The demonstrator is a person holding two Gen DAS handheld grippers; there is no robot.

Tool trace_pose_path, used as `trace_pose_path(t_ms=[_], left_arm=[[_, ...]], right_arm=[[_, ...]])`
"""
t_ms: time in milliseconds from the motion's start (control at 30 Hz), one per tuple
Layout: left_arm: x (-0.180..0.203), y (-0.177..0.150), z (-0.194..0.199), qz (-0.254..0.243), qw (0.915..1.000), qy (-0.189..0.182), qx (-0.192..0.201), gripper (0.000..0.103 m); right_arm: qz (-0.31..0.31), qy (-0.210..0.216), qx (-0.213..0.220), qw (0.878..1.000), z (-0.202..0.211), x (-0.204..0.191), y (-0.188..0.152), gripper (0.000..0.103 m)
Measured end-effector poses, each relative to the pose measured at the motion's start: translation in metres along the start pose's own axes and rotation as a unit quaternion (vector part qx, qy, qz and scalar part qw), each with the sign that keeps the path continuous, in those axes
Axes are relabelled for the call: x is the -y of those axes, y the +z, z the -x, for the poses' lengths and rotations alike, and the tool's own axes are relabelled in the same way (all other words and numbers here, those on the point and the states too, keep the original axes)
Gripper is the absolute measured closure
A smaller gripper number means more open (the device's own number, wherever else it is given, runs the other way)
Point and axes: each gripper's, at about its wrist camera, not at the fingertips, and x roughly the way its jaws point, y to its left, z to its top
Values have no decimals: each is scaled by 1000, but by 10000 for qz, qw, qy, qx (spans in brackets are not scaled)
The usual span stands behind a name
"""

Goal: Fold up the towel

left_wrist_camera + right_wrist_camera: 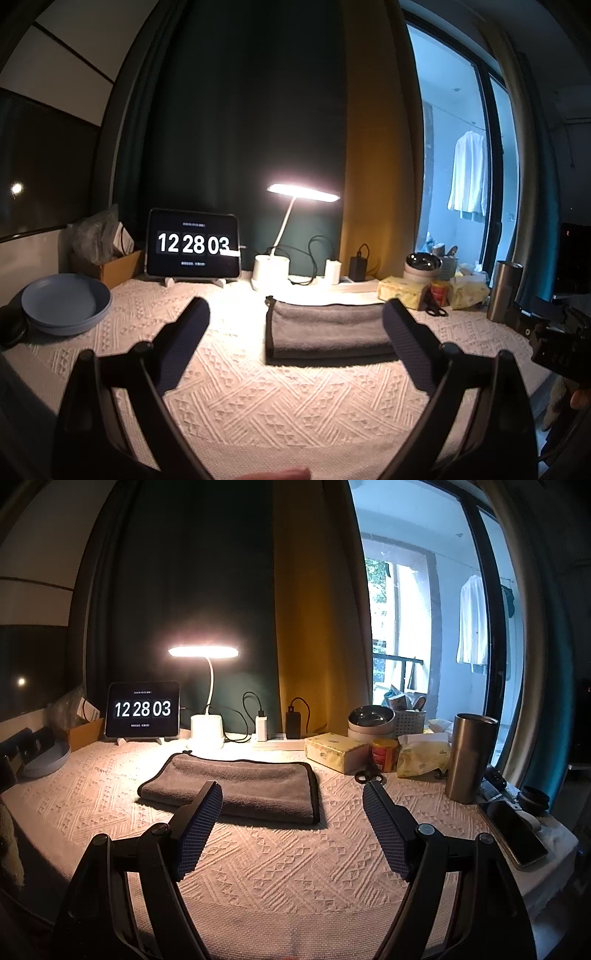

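The grey towel (236, 786) lies already folded near the desk's (295, 867) back edge; left gripper (295, 321) and right gripper (291, 805) hang apart, empty, so any further fold needs a fresh grasp at an edge

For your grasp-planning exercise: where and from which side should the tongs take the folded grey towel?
Grip the grey towel with black edging at its near right corner, coming low from the front. The stacked layers end in open edges there, so a finger can probably slide under; both tongs are open.

Lit desk lamp (203, 651), dark curtain (177, 590), bright window (417, 627)
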Motion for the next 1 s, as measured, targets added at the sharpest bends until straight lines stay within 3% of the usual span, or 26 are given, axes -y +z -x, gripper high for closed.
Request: trace_pose_path(t_ms=[1000], left_arm=[[0,-1,0,6,10000,6,-28,7]], right_arm=[[0,13,-18,10000,-1,-3,-1,22]])
